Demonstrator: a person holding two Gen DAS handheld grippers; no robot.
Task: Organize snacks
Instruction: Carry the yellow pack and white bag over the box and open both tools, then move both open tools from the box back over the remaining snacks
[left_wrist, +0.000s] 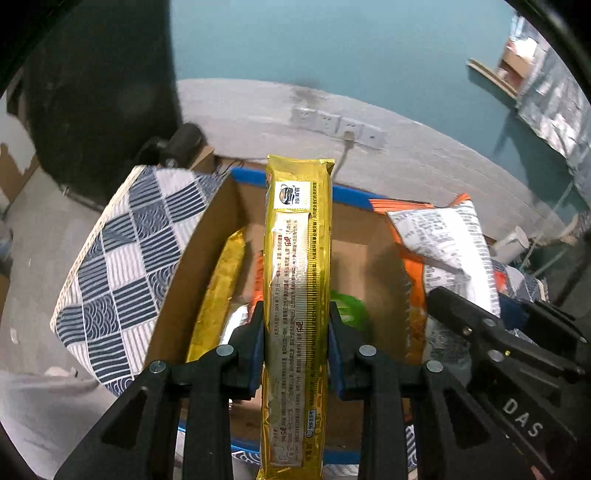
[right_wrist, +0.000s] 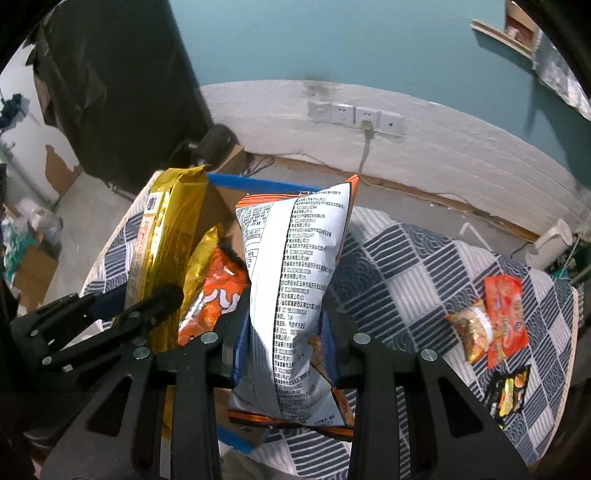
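The left tool (left_wrist: 295, 343) grips a long gold pack (left_wrist: 297, 295) between its blue pads, closed on it about halfway along. The pack stands upright and points away from the camera, above an open cardboard box (left_wrist: 207, 258) with blue tape on its rim. Inside the box lie another gold pack (left_wrist: 218, 291), an orange packet and something green (left_wrist: 349, 314), partly hidden behind the held pack.

The right tool (right_wrist: 282, 339) is clamped on a white and orange chip bag (right_wrist: 295, 280), printed back toward the camera, held upright just over the box's right side. In the left wrist view the same bag (left_wrist: 443, 243) shows at the right, with the right tool's black fingers (left_wrist: 480, 325) below it. In the right wrist view the gold pack (right_wrist: 166, 240) and the left tool (right_wrist: 110, 317) appear at the left, close beside the chip bag, with an orange packet (right_wrist: 214, 295) in the box between them.

The box sits on a tabletop covered by a blue and white checked cloth (right_wrist: 406, 280). On the cloth, well apart to the right, lie a red packet (right_wrist: 506, 314), a smaller orange packet (right_wrist: 472, 328) touching it, and a black packet (right_wrist: 508, 391) nearer the camera. Behind is a pale wall with a row of sockets (right_wrist: 354, 116), one with a cable plugged in
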